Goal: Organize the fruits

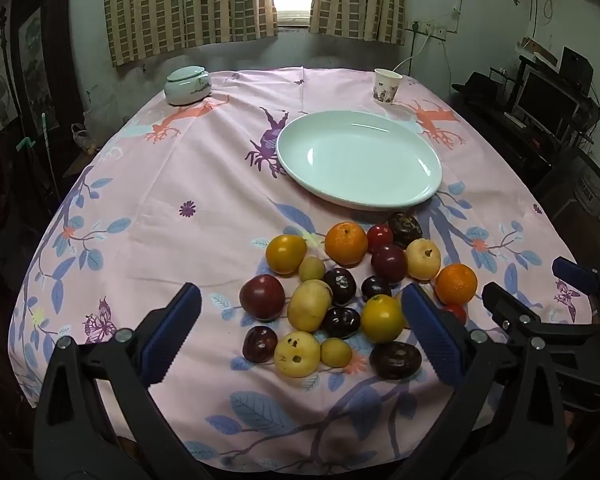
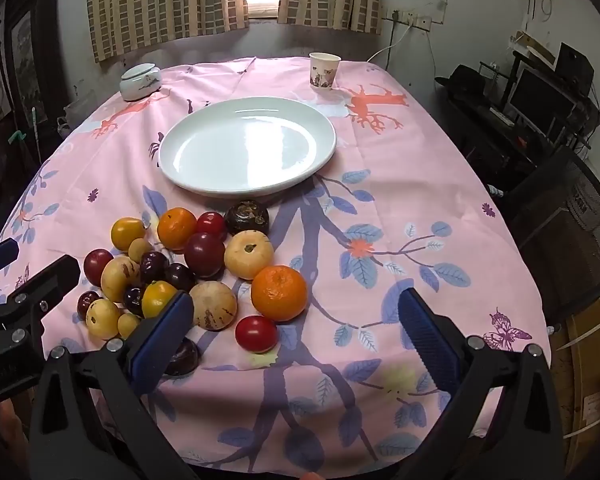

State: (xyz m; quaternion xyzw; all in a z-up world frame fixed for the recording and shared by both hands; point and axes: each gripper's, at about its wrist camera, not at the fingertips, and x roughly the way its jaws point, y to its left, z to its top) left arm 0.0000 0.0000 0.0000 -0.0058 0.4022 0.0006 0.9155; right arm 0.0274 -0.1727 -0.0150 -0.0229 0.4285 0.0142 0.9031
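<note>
Left wrist: 1 plate [image 1: 400,196], 2 oranges [image 1: 346,242].

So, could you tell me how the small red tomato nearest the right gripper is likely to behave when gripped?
The red tomato looks round, so it may roll if nudged. Its glossy skin suggests it could slip between the pads, and it probably bruises under a hard squeeze.

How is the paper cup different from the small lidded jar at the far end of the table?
The paper cup is open on top and tapers downward; the lidded jar is covered, squat and round. The cup has a printed pattern and stands far right; the jar is mostly plain pale and stands far left. Both stand upright on the tablecloth.
</note>
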